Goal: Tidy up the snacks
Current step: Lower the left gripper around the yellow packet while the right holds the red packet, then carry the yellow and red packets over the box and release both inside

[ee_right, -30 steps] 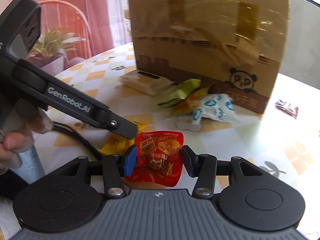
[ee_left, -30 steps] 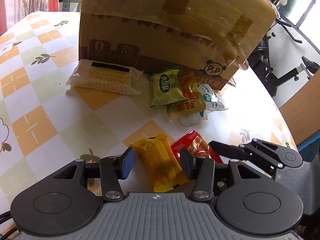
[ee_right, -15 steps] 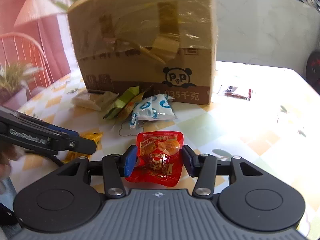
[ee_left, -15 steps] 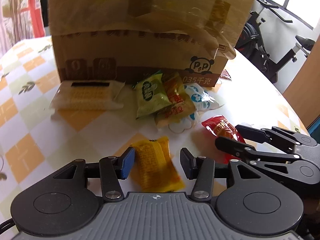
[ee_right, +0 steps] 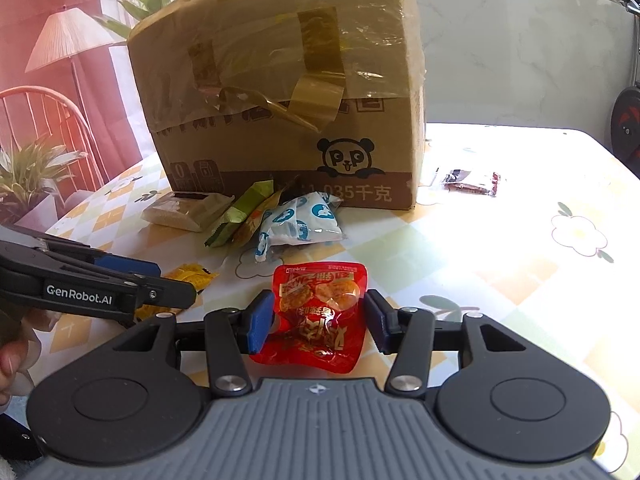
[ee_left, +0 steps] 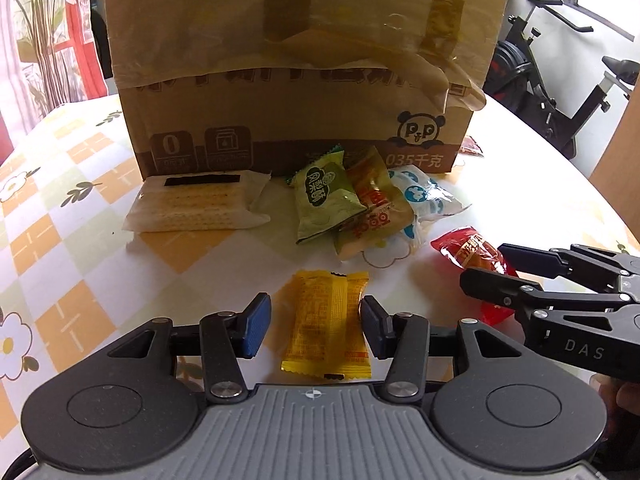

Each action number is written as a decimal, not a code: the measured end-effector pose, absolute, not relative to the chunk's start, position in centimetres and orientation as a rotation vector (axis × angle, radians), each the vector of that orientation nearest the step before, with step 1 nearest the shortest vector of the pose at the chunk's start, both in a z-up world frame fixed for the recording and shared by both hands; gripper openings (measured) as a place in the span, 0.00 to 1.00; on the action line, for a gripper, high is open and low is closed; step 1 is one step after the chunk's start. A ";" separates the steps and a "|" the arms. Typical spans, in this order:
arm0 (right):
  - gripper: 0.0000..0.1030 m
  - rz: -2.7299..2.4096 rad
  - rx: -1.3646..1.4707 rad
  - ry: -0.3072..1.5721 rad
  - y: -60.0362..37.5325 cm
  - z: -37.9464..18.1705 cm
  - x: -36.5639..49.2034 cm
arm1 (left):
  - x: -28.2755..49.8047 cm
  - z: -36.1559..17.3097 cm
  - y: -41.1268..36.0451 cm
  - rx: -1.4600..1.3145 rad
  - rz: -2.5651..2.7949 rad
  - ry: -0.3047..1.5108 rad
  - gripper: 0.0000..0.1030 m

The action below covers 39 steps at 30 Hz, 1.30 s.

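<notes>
1. The yellow snack packet (ee_left: 326, 326) was judged light, thin and crinkly, its film likely slippery. A grip across the narrow width at mid-length was judged best, since the crimped ends would fold.
2. The red snack pouch (ee_right: 320, 314) was judged soft and lumpy, its contents possibly crushable. Light pressure on the two side edges was judged sufficient.
3. The yellow packet was seen lying flat on the table (ee_left: 80, 248), lengthwise between the pads of the left tongs (ee_left: 316, 326). A narrow gap was visible on each side. The jaws were closing, but no pad was yet pressed on the wrapper.
4. The red pouch was seen between the pads of the right tongs (ee_right: 320, 320). Both pads were at its side edges, the left one overlapping the film. Whether it was clamped could not be told.
5. Both packets were placed well in front of the cardboard box (ee_left: 296, 80), with the heap of other packets (ee_left: 360, 204) between them and the box.
</notes>
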State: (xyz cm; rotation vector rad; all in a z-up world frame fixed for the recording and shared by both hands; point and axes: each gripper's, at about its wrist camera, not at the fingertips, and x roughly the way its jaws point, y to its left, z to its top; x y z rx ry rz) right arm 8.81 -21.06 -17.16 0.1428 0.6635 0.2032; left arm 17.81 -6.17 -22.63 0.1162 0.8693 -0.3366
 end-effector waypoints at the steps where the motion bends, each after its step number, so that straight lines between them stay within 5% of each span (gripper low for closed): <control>1: 0.50 0.203 0.142 0.664 -21.0 -17.2 8.8 | 17.8 -22.7 -6.2 0.130 -0.330 0.861 0.44; 2: 0.50 0.203 0.142 0.664 -21.0 -17.1 8.8 | 17.7 -22.7 -6.2 0.147 -0.319 0.850 0.35; 5: 0.50 0.203 0.142 0.664 -21.1 -17.2 8.8 | 17.8 -22.7 -5.4 0.110 -0.326 0.841 0.33; 25: 0.50 0.182 0.157 0.632 -21.5 -15.9 7.8 | 17.1 -20.7 -4.1 0.022 -0.348 0.759 0.32; 39: 0.50 0.243 0.047 0.317 -22.6 -2.0 11.2 | 19.8 -6.7 -1.6 -0.015 -0.365 0.398 0.32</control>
